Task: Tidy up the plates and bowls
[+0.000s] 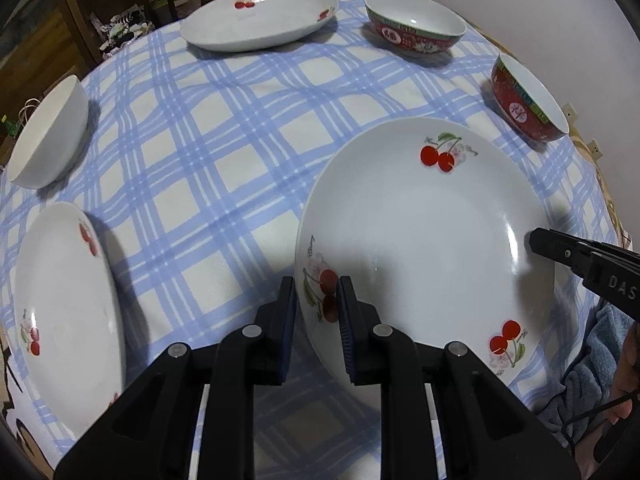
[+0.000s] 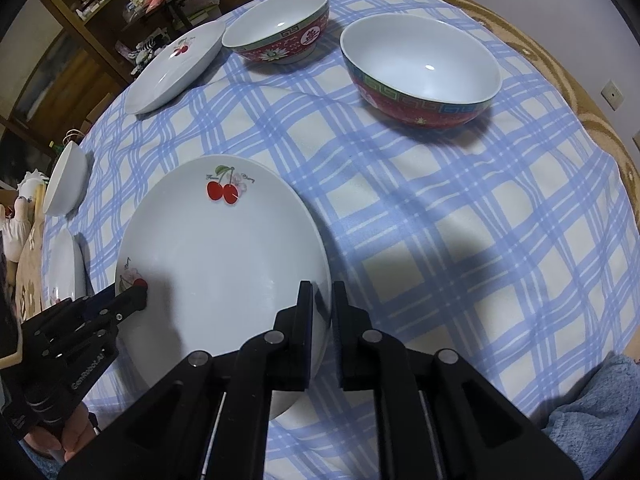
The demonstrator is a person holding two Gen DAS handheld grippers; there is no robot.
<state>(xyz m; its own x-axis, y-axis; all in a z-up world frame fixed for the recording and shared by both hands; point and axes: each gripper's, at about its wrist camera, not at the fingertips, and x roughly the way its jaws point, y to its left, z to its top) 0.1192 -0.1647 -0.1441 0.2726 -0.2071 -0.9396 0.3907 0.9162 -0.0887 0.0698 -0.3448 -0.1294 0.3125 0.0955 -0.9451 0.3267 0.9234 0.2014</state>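
While gripping the near plate [image 1: 424, 240] by opposite rims, both nearly closed: left tongs [image 1: 317, 312] pinching the rim at the cherry print, right tongs [image 2: 322, 312] pinching the other rim. Seems lifted or tilted a little over the checked worktop [image 1: 224, 120], though hard to tell for sure. Nothing stacked yet, as far as visible. Lying apart on the cloth: second plate [image 1: 68, 312] at the near left, third plate [image 1: 260, 18] at the far side, white bowl [image 1: 50, 132] at the left edge, two red bowls [image 2: 420, 68] [image 2: 278, 24] side by side but not nested. Left to do, probably: piling three plates together, then gathering the bowls.
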